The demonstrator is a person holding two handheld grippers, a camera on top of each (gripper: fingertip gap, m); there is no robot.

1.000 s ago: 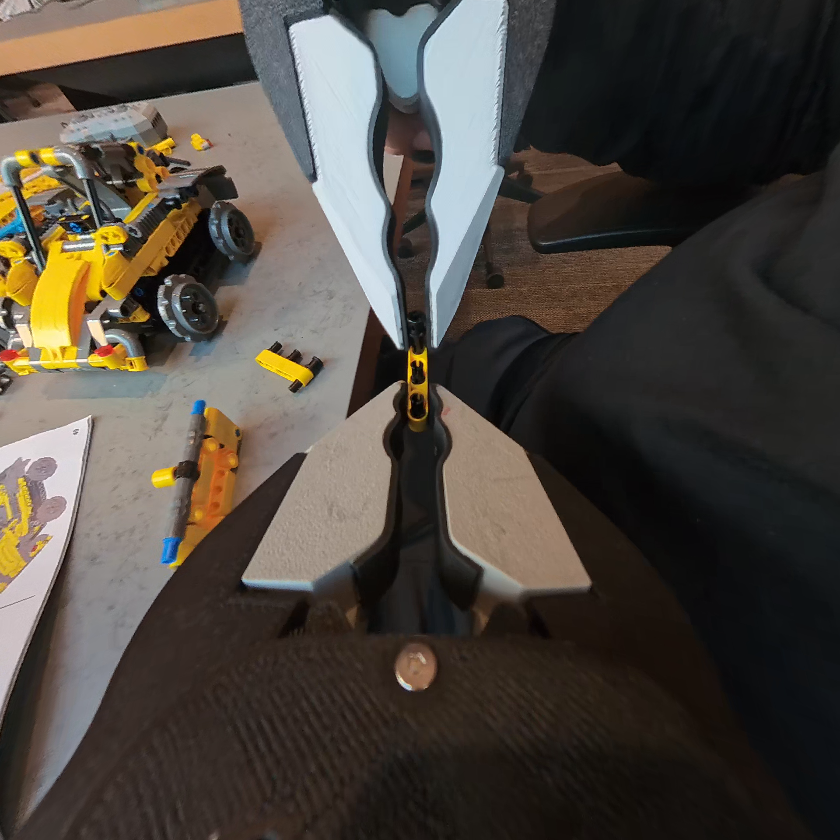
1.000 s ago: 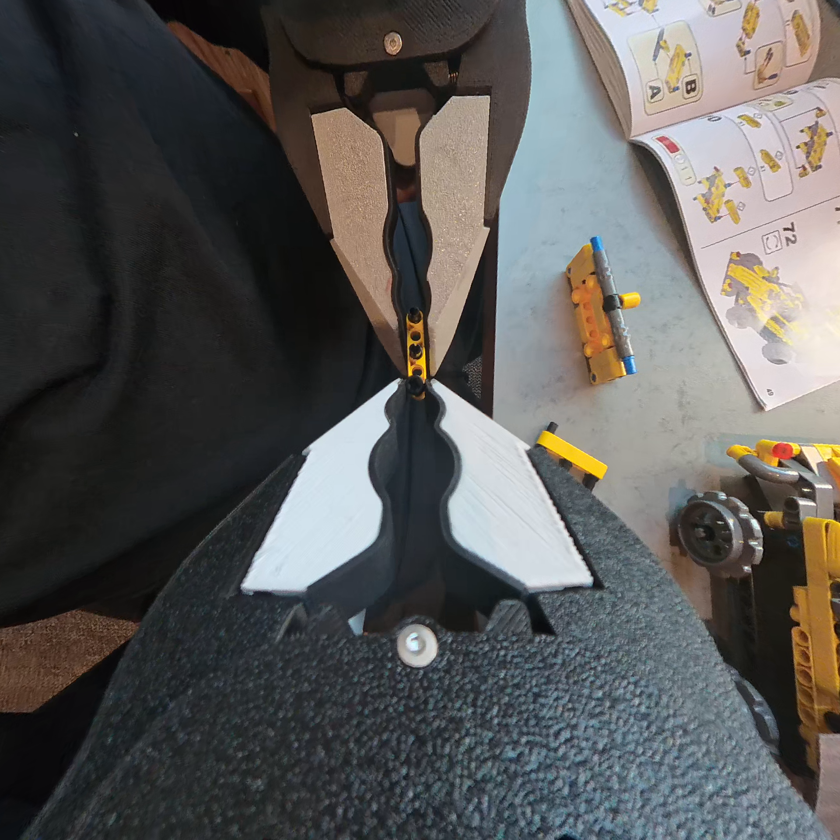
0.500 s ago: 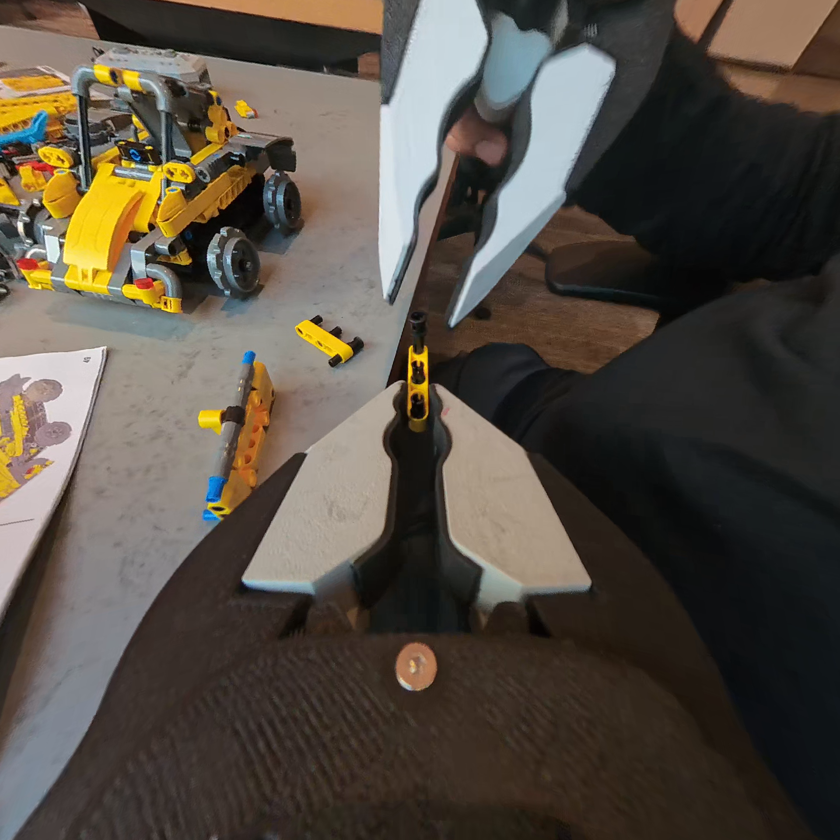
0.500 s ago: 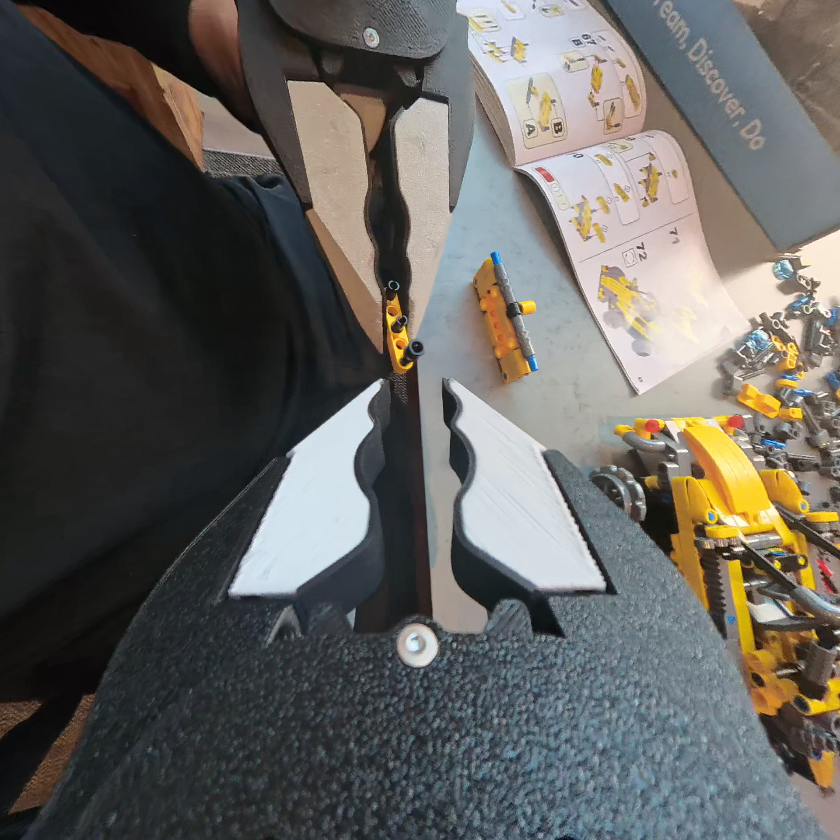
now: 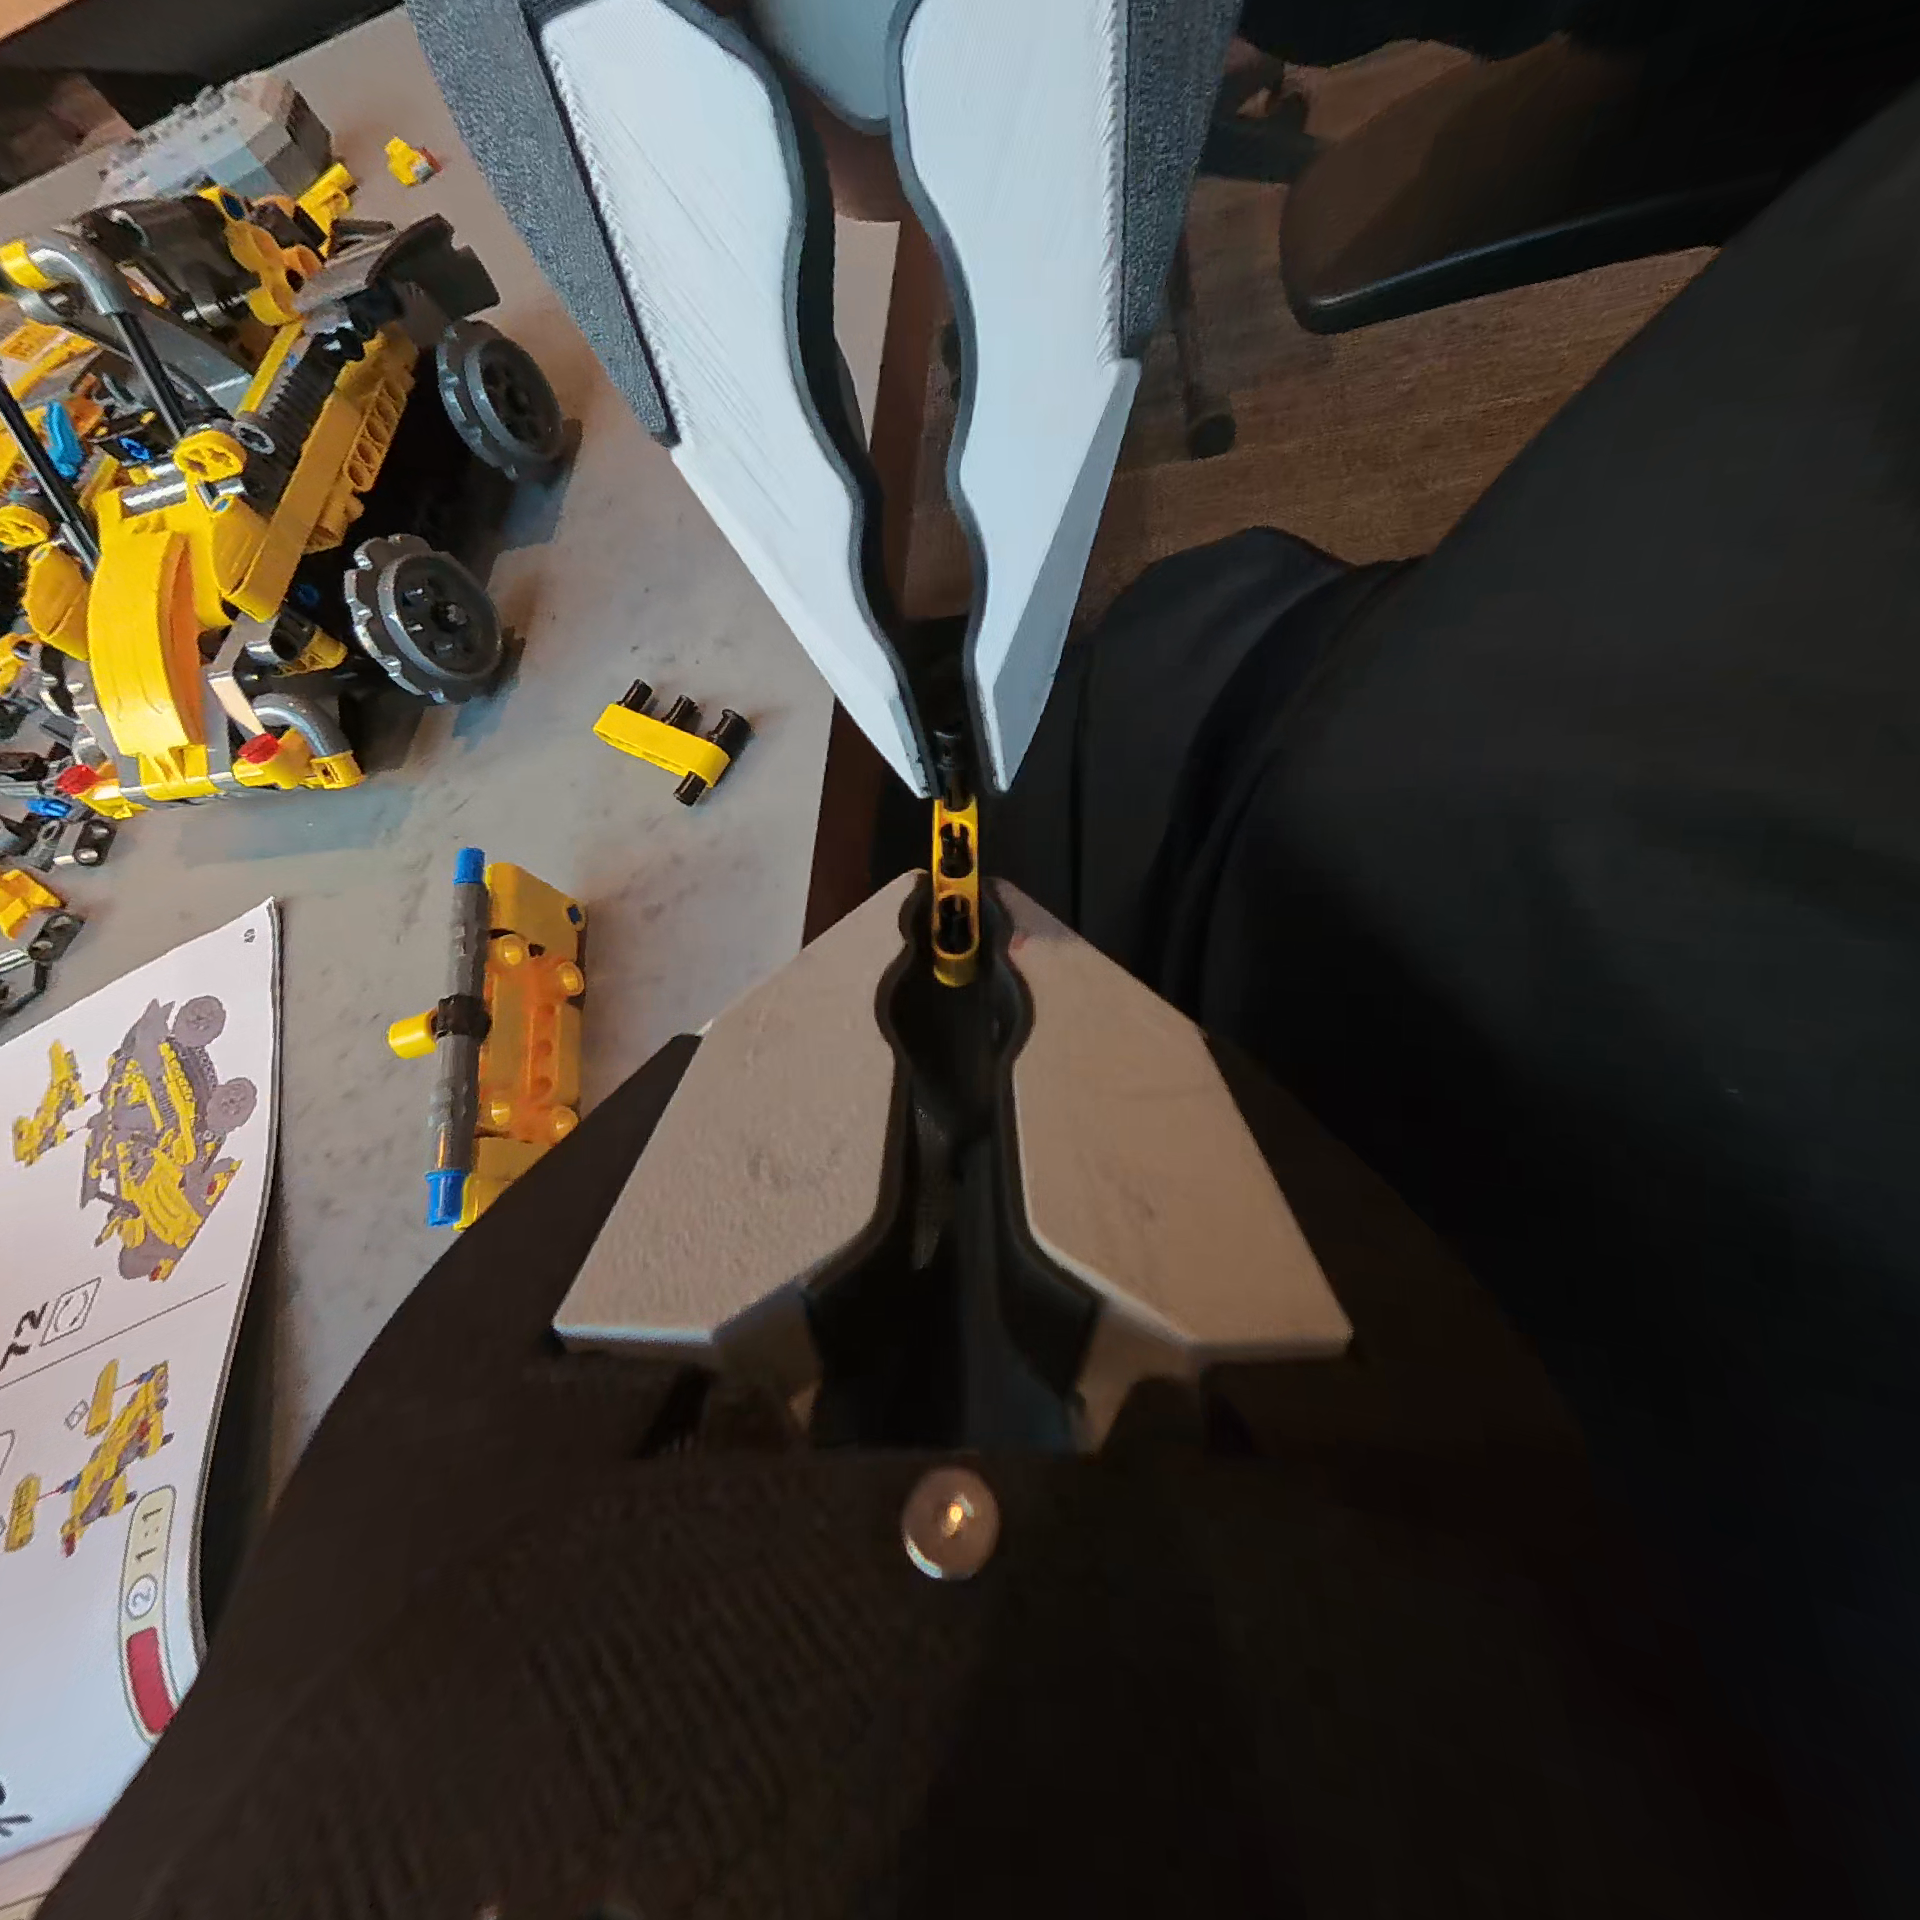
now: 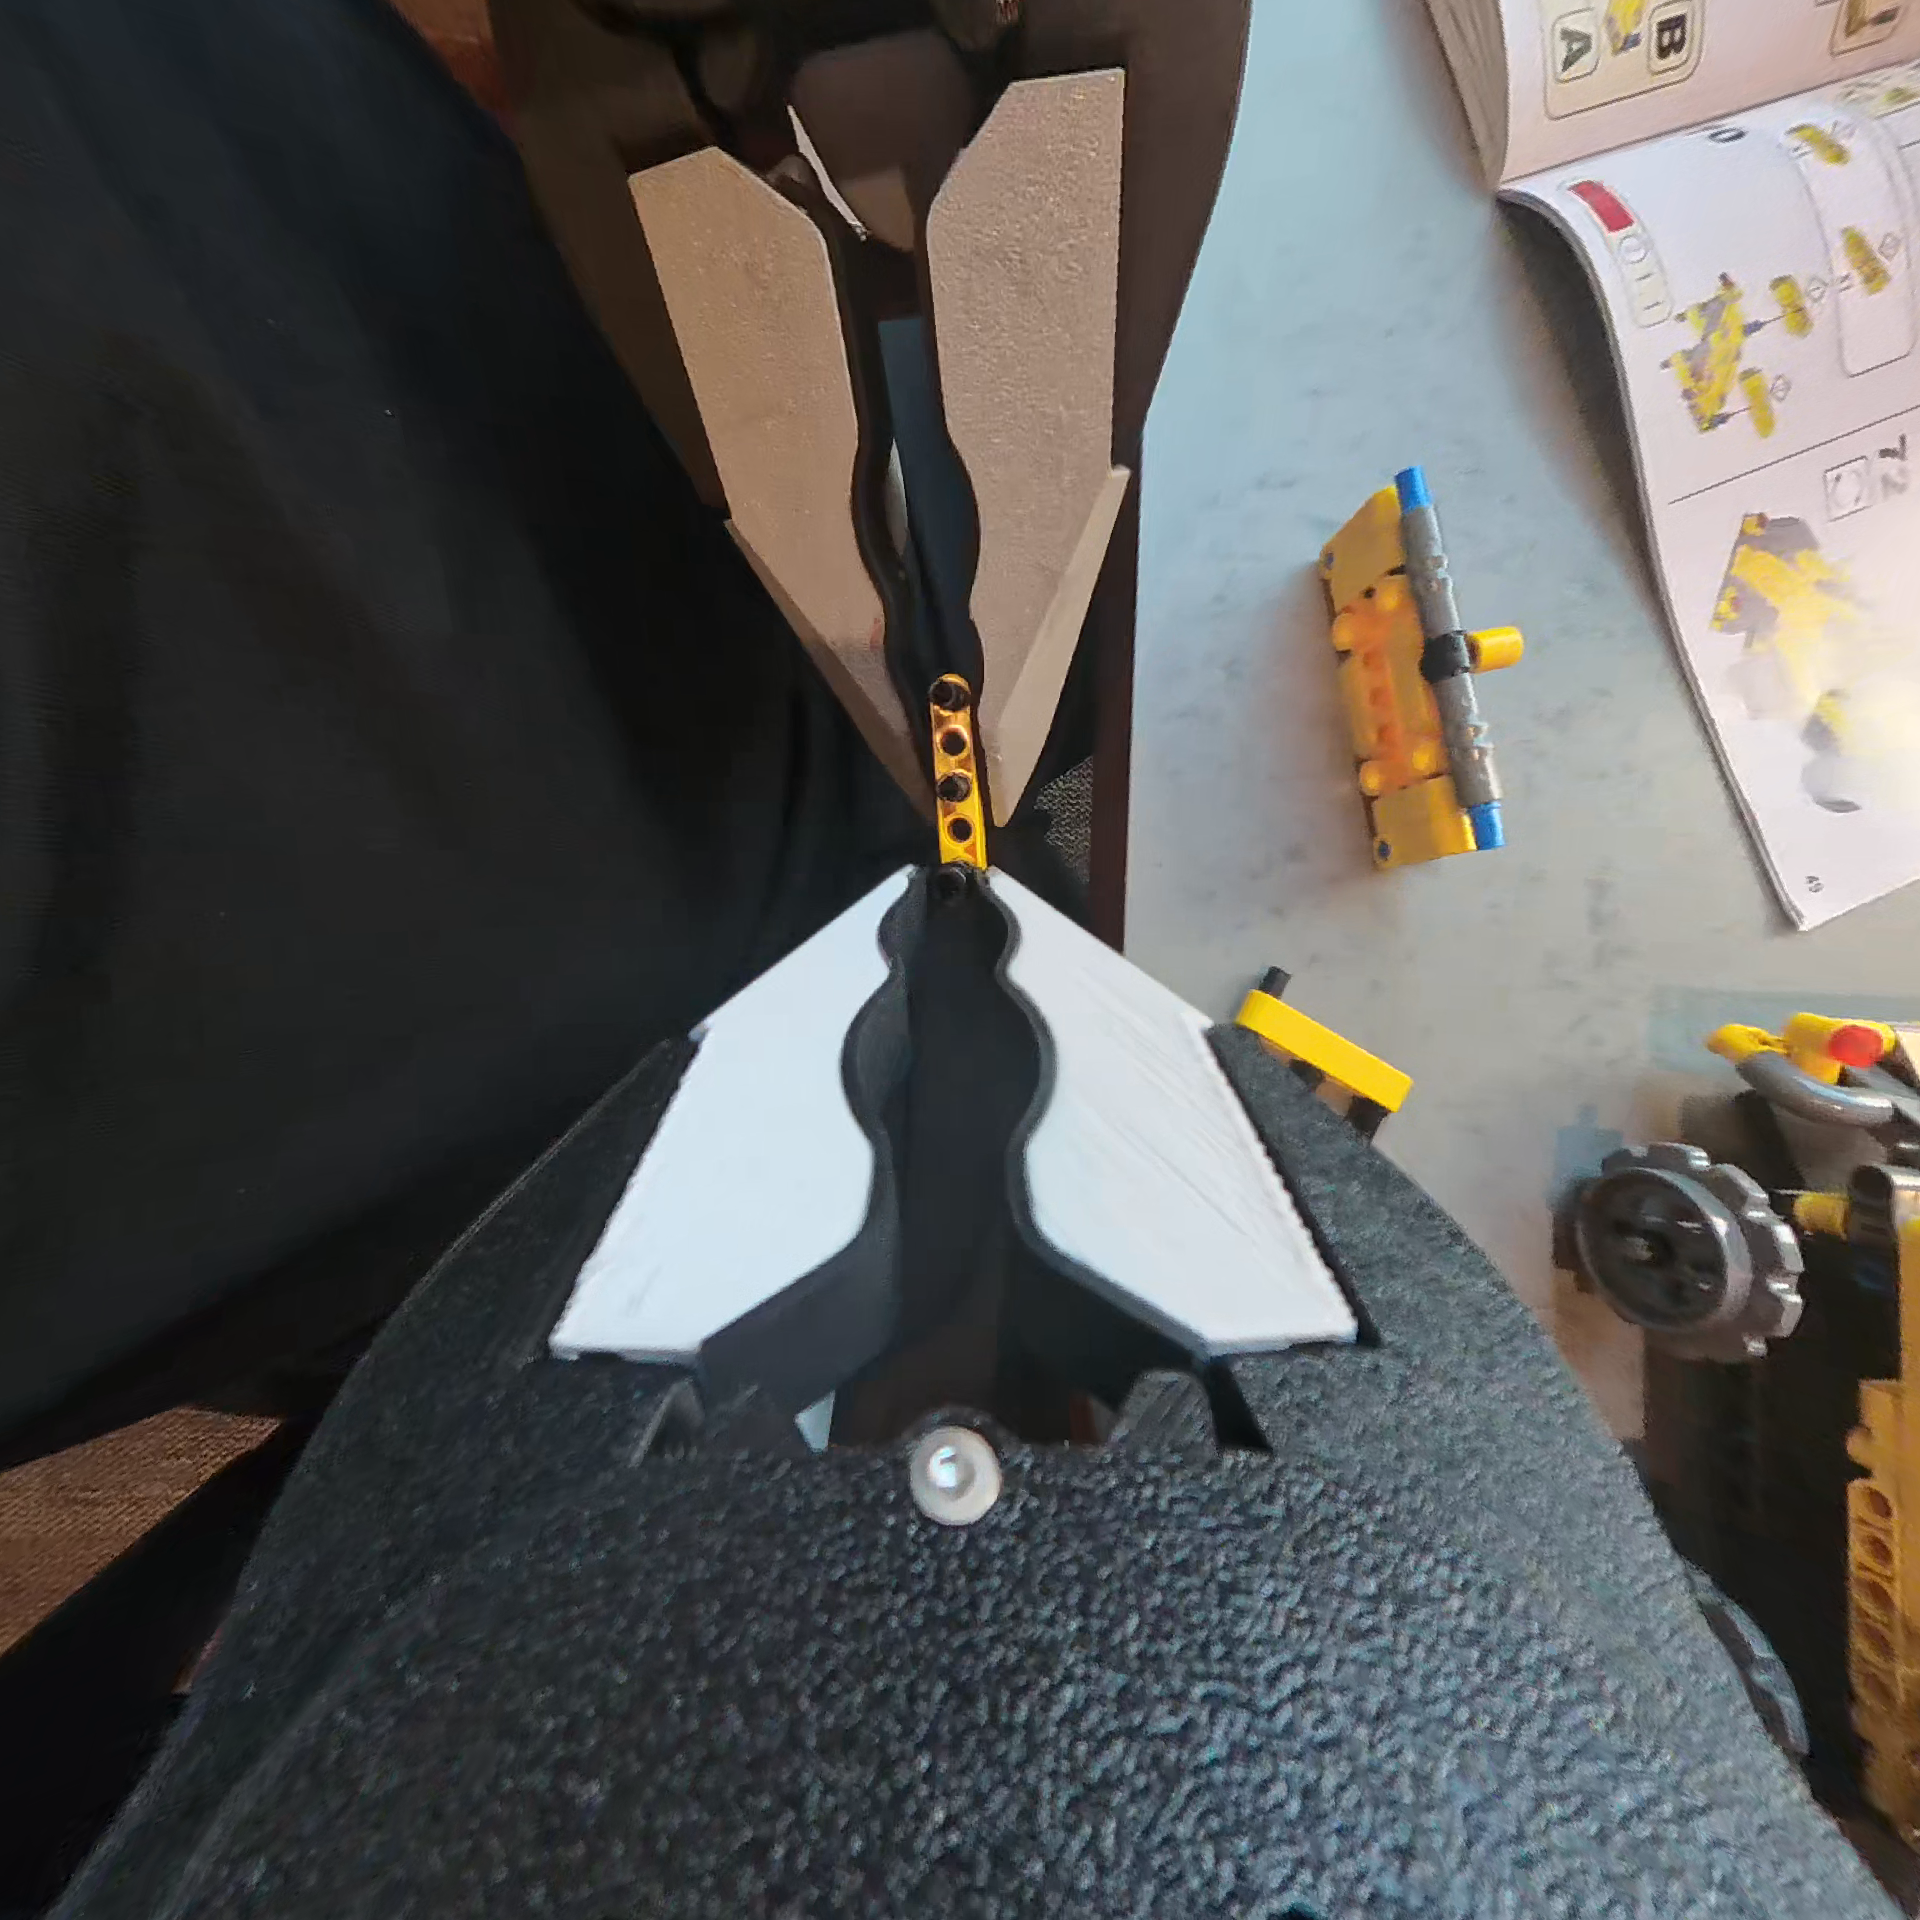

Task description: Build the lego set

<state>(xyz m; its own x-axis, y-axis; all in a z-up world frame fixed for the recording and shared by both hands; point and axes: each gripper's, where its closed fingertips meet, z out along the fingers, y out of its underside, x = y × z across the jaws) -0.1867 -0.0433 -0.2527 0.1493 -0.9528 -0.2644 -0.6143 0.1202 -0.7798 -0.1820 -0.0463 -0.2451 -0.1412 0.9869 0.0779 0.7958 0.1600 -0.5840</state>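
Off the table edge, over the dark-clothed lap: left gripper (image 5: 954, 902) clamped on the near end of a thin yellow beam (image 5: 954, 883). Beam's long axis runs straight between the claws — right gripper (image 6: 951, 878), tip to tip opposite, pinches a black pin (image 5: 948, 750) at the far end.

My right tool (image 6: 951, 883), open and drawn back from the yellow beam (image 5: 954, 894) half a second ago, is back at the beam's far end, its fingers closed on the black pin (image 6: 950, 883) there, as they were a second ago. The two tools are tip to tip again. In the left wrist view the yellow model vehicle (image 5: 239, 540) sits farther left than half a second ago.
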